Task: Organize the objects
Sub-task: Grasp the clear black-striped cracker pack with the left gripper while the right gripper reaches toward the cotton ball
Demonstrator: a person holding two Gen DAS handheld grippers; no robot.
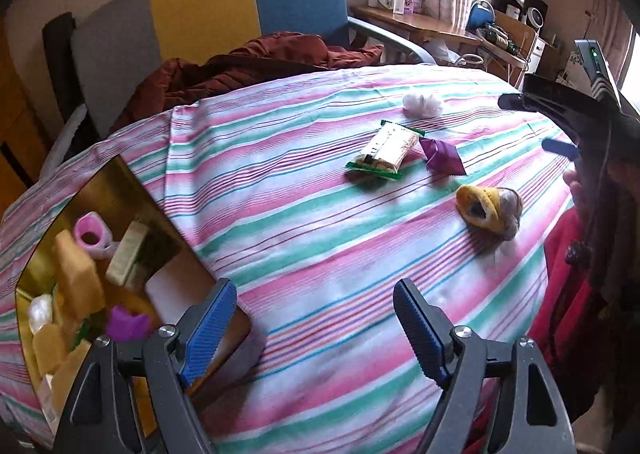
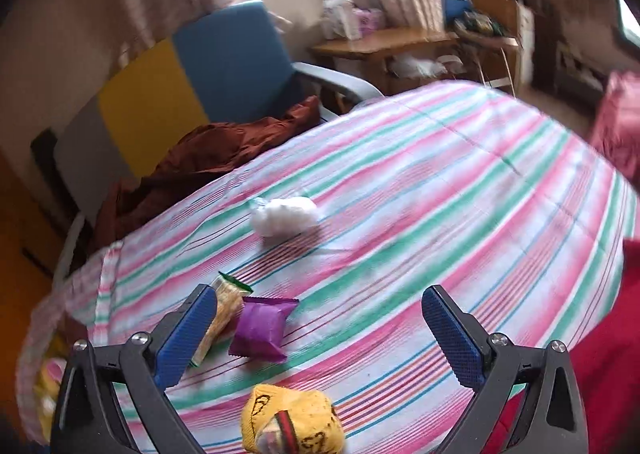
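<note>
Here, crumpled yellow sock [image 2: 292, 420] on striped cloth [image 2: 400, 193], both grippers' jaws wide, empty.

Left gripper [image 1: 314, 318] is hovering above the striped cloth [image 1: 320, 238], jaws spread wide, nothing between them. Right gripper [image 2: 320, 328] is hovering over the same cloth, jaws likewise apart, empty.

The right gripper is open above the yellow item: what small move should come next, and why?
Probably lower the right gripper a little and close on the yellow sock bundle. Its jaws stand wide open and empty, the bundle lies nearest between them, and it is still loose on the striped cloth, while the box already holds other items.
</note>
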